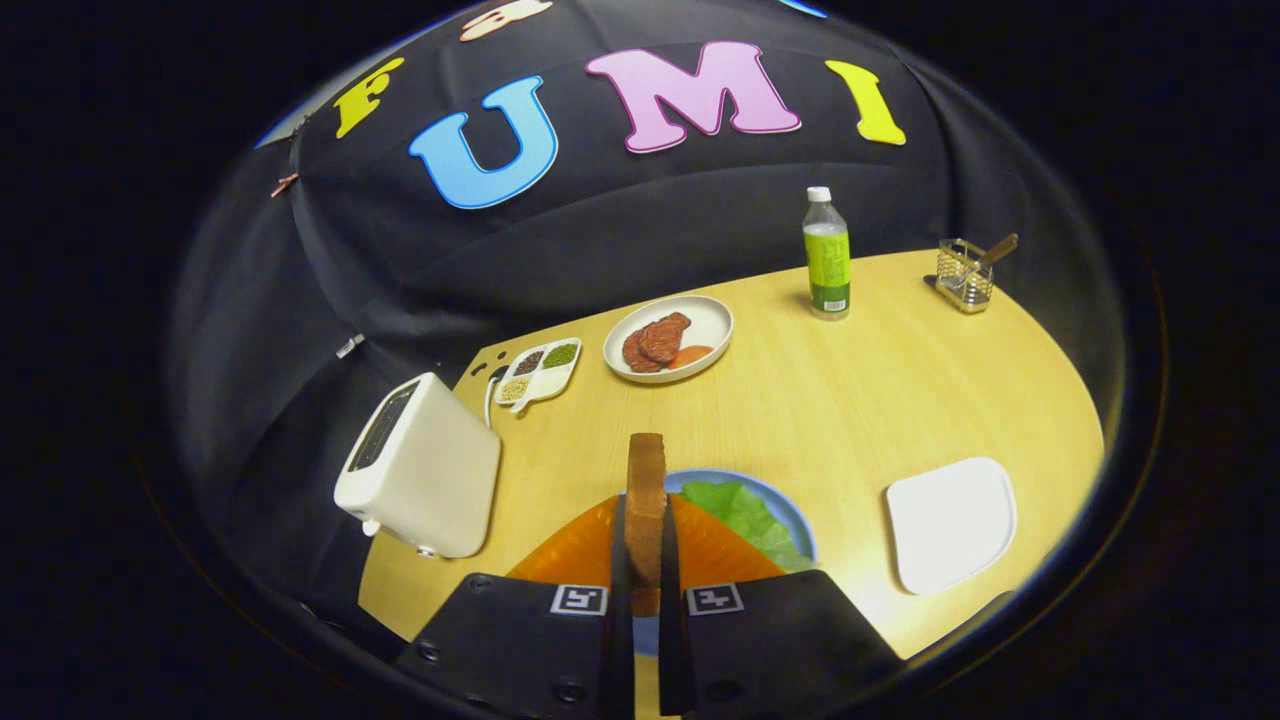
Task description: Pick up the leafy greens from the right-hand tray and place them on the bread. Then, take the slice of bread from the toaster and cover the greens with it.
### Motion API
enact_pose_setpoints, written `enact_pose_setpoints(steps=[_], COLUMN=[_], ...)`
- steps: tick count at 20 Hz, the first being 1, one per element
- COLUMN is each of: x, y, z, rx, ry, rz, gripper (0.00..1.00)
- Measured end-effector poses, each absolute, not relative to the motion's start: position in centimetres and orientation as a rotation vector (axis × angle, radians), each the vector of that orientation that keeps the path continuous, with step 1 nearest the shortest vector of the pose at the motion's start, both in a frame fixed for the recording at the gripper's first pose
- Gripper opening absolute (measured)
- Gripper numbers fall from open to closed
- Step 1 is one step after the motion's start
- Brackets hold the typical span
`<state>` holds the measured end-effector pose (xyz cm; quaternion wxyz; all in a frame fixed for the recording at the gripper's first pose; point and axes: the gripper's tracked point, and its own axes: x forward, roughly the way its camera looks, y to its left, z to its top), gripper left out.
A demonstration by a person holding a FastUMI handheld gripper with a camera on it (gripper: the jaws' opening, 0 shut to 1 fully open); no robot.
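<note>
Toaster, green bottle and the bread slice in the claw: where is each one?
Toaster [420, 480]: gripper view, its side wall.
Green bottle [827, 262]: gripper view, its label.
Bread slice [646, 500]: gripper view, upper crust edge.

Gripper raised above worktop, pointing forward and slightly down. Jaws nearly closed, both fingers pressing flat sides of bread slice held upright, edge-on, between them. Slice stands up past fingertips. Finger bases near, left and right of slice, each carrying square marker.
</note>
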<state>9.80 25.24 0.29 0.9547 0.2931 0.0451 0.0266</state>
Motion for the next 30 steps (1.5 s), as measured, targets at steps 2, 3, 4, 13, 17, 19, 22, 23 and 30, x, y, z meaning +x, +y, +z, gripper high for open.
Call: enact_pose_setpoints(steps=[2, 3, 4, 13, 17, 19, 22, 23, 30], x=[11.0, 11.5, 11.9, 10.2, 8.4, 7.2, 5.0, 4.3, -1.8], y=[25.8, 25.8, 25.4, 20.8, 18.5, 16.4, 13.3, 12.2, 6.2], z=[-0.4, -1.2, -2.3, -9.3, -7.9, -6.2, -2.3, -0.9, 7.7], rx=[0.680, 0.731, 0.763, 0.520, 0.429, 0.378, 0.298, 0.274, 0.170], ry=[0.088, 0.091, 0.107, 0.252, 0.225, 0.182, 0.095, 0.062, -0.129], rz=[0.063, 0.055, 0.033, -0.152, -0.176, -0.193, -0.207, -0.209, -0.201], gripper=[0.14, 0.14, 0.14, 0.64, 0.73, 0.74, 0.74, 0.75, 0.92])
